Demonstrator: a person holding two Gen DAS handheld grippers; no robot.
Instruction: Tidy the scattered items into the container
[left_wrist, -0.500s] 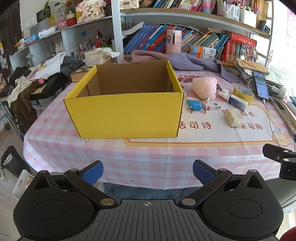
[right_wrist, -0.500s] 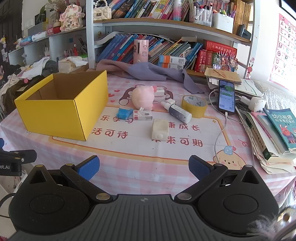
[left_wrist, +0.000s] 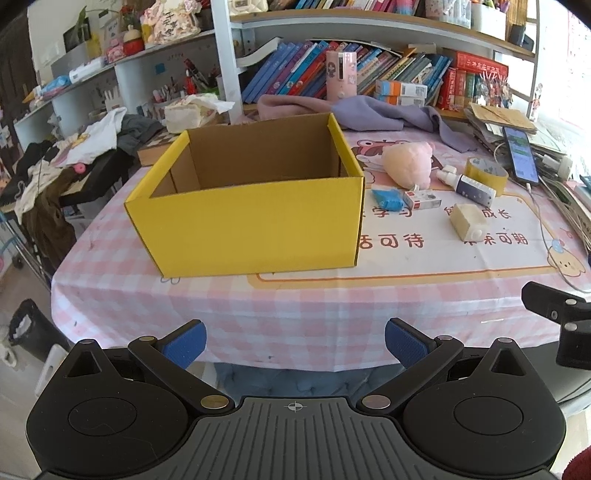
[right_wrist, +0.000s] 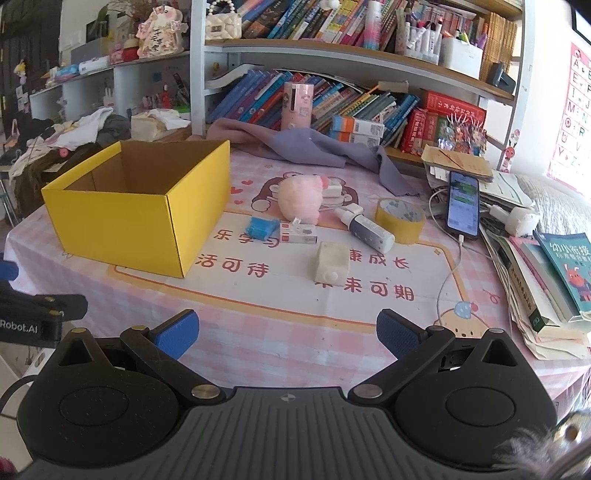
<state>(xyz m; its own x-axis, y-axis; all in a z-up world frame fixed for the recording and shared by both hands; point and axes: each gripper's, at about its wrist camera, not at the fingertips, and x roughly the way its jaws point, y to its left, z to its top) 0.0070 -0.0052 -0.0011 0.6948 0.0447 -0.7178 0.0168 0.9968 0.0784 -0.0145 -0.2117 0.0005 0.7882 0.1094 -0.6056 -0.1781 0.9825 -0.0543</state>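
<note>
Both grippers hover off the near edge of the counter (right_wrist: 258, 332), jaws spread wide with nothing between them. The left gripper (left_wrist: 293, 341) faces the yellow cardboard box (left_wrist: 251, 221), which looks empty as far as its inside shows. The scattered items lie to the right of the box, straight ahead of the right gripper (right_wrist: 286, 332), so that hand looks better placed. Nearest it is the cream carton (right_wrist: 331, 263), its long axis pointing roughly toward the gripper; beyond lie the blue packet (right_wrist: 262, 228), pink plush (right_wrist: 298, 199), spray bottle (right_wrist: 367, 228) and tape roll (right_wrist: 399, 220).

table (right_wrist: 258, 332) | pink checked cloth | yellow box (right_wrist: 122, 229), tape roll (right_wrist: 399, 218), phone (right_wrist: 463, 206)
</note>
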